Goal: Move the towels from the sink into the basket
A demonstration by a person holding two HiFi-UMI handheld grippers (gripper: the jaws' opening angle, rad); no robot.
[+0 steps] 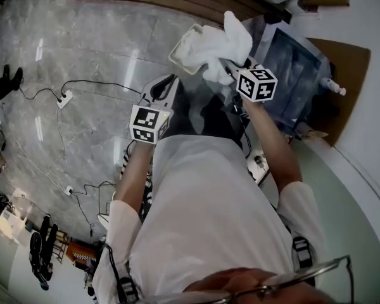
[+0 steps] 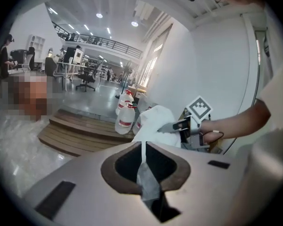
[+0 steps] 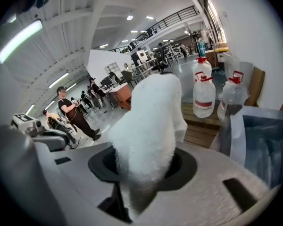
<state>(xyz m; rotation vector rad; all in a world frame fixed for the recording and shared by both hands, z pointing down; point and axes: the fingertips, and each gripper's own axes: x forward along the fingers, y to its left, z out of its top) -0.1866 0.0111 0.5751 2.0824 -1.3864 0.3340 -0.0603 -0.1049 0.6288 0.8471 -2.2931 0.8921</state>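
A white towel [image 1: 223, 42] hangs bunched from my right gripper [image 1: 229, 66], which is shut on it. The towel is above the rim of a white basket [image 1: 182, 48] on the floor, left of the steel sink [image 1: 296, 61]. In the right gripper view the towel [image 3: 150, 135] fills the space between the jaws and hides their tips. In the left gripper view the towel [image 2: 153, 122] and the right gripper [image 2: 166, 128] show just ahead. My left gripper [image 1: 167, 86] hovers lower left of the basket, its jaws [image 2: 144, 166] shut together with nothing in them.
Spray bottles [image 3: 203, 94] stand on a low wooden platform [image 2: 73, 136] behind the basket. Another bottle [image 1: 333, 86] lies by the sink on the right. A power strip with its cable [image 1: 64, 98] lies on the marble floor at the left. People stand far off in the hall.
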